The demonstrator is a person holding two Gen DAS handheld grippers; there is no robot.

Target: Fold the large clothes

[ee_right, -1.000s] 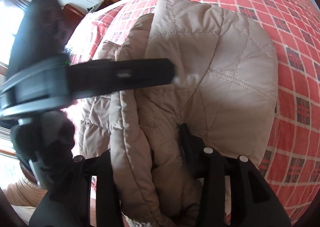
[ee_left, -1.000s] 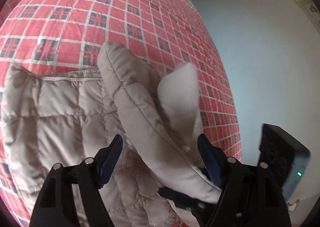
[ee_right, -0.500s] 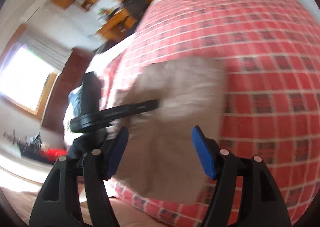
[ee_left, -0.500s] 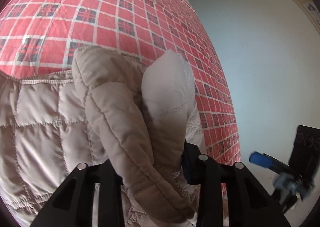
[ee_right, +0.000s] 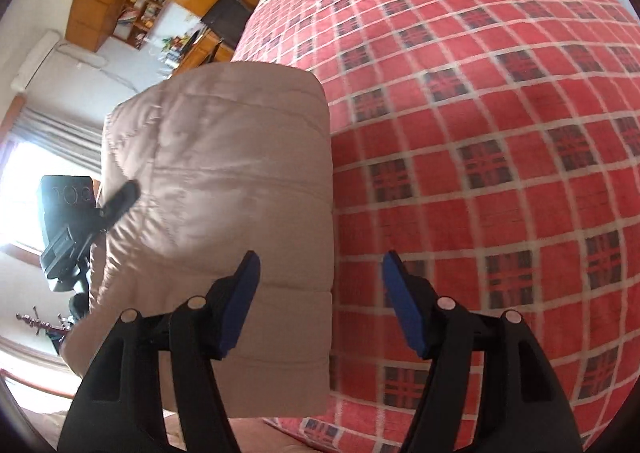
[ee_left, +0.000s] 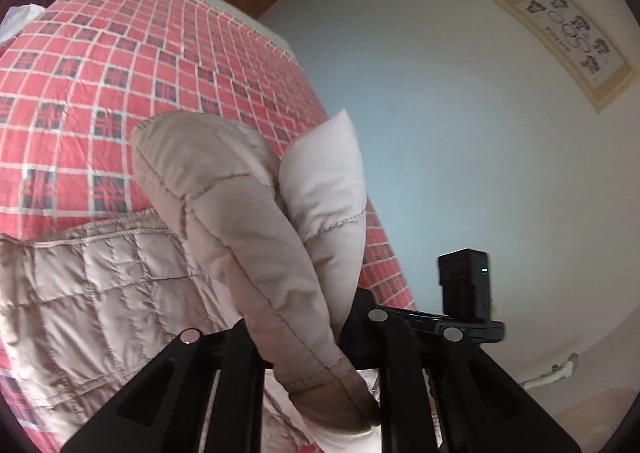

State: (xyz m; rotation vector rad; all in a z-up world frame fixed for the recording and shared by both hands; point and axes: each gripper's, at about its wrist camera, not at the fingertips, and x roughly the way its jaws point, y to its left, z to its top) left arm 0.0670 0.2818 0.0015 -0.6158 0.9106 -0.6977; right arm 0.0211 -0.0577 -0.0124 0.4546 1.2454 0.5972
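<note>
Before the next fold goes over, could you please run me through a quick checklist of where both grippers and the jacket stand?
1. Left gripper shut on the quilted jacket: ok.
2. Right gripper open and holding nothing: ok.
3. Jacket body lying on the checked bedspread: ok.
4. Bedspread beside the jacket free for the fold: ok in the right wrist view.
5. Which part of the jacket the left gripper holds, sleeve or hem: cannot tell.
6. Jacket edges aligned: cannot tell.
</note>
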